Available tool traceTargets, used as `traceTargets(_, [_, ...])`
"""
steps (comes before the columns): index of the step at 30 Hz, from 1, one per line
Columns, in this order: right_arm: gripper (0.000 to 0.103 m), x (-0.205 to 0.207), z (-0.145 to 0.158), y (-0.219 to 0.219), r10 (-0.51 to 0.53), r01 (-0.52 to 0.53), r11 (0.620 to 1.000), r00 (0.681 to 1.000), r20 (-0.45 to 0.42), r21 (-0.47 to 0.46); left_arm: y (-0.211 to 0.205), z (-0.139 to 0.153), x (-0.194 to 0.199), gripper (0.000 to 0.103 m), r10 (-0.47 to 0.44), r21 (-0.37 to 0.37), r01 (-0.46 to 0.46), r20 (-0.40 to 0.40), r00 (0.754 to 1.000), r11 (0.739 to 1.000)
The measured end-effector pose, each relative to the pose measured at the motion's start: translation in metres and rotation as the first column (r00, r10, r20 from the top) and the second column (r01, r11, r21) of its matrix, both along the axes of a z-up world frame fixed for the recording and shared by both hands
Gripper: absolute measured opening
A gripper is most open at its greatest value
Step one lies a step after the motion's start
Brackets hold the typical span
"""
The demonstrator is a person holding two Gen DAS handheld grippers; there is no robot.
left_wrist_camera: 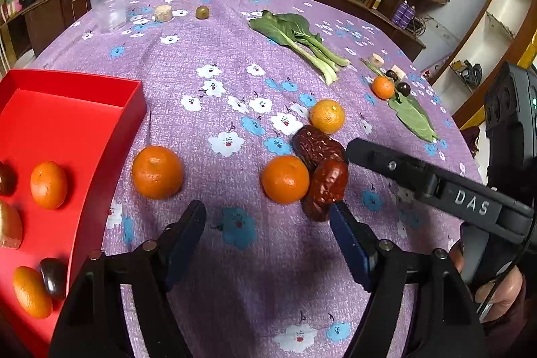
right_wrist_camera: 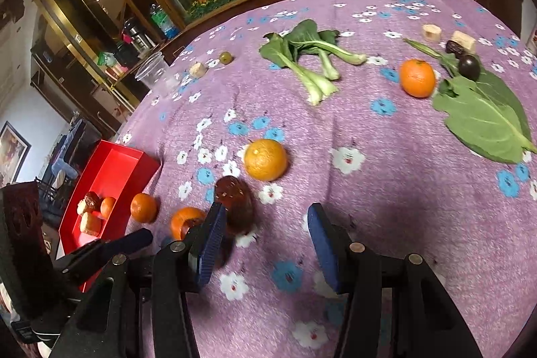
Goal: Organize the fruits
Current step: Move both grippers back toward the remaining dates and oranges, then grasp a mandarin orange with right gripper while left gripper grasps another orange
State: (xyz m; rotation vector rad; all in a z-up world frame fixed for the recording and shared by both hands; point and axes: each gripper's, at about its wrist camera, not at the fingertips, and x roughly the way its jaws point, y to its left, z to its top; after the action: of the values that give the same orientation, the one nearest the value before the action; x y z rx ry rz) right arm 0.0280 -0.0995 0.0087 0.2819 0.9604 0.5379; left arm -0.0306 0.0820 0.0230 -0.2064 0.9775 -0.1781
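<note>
My left gripper is open just above the purple cloth, nothing between its fingers. An orange lies just beyond its tips, touching two red dates. One more orange sits beside the red tray, which holds oranges, dates and a pale piece. My right gripper is open too; a red date lies at its left fingertip, not clamped. A further orange lies ahead of it. One finger of the right gripper reaches in by the dates.
Bok choy, a big green leaf, an orange, dark fruits and pale chunks lie at the far right. A clear plastic cup and a green fruit stand far left. A wooden cabinet borders the table's back edge.
</note>
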Motion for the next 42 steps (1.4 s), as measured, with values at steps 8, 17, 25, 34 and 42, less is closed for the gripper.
traceTargets(8, [0.056, -0.014, -0.004, 0.014, 0.081, -0.081, 0.996, 0.997, 0.014, 0.023, 0.037, 0.01, 0.0, 0.066, 0.094, -0.078, -0.092, 0.018, 0.995, 0.993])
traceTargets(17, [0.056, -0.036, -0.005, 0.036, 0.196, -0.196, 0.981, 0.98, 0.016, -0.005, 0.03, 0.012, 0.001, 0.066, 0.067, -0.064, -0.067, 0.011, 0.998, 0.996])
traceTargets(25, [0.055, -0.017, 0.015, 0.006, 0.064, -0.06, 0.997, 0.994, 0.085, -0.041, -0.001, 0.009, 0.021, 0.061, -0.035, 0.008, 0.035, 0.026, 0.999, 0.999])
traceTargets(34, [0.055, 0.028, 0.005, 0.028, 0.053, -0.044, 0.992, 0.996, 0.076, -0.118, -0.026, -0.006, 0.032, 0.049, -0.116, 0.088, 0.115, 0.002, 0.993, 0.989])
traceTargets(42, [0.055, 0.034, -0.003, 0.044, 0.057, -0.043, 0.988, 0.994, 0.09, -0.15, -0.037, -0.01, 0.025, 0.055, -0.167, 0.159, 0.155, 0.07, 0.983, 0.975])
